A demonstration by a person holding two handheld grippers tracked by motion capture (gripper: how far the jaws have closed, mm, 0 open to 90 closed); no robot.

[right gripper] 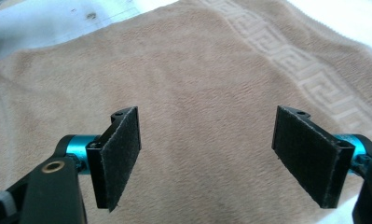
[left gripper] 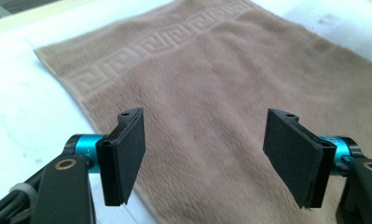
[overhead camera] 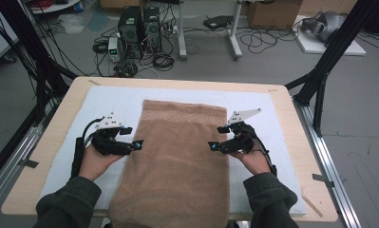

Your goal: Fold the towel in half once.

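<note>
Both grippers hover with jaws apart over the long edges of a brown towel.

The left gripper (overhead camera: 138,144) stands released, nothing between its black pads (left gripper: 127,156), at the left edge of the brown towel (overhead camera: 177,156); the right gripper (overhead camera: 212,146) is likewise released, pads (right gripper: 116,156) clear of the pile, at the right edge. The towel lies flat on a white mat (overhead camera: 282,142) covering the wooden table (overhead camera: 44,156), its Greek-key border (left gripper: 141,49) at the far end and its near end hanging over the table's front edge.
</note>
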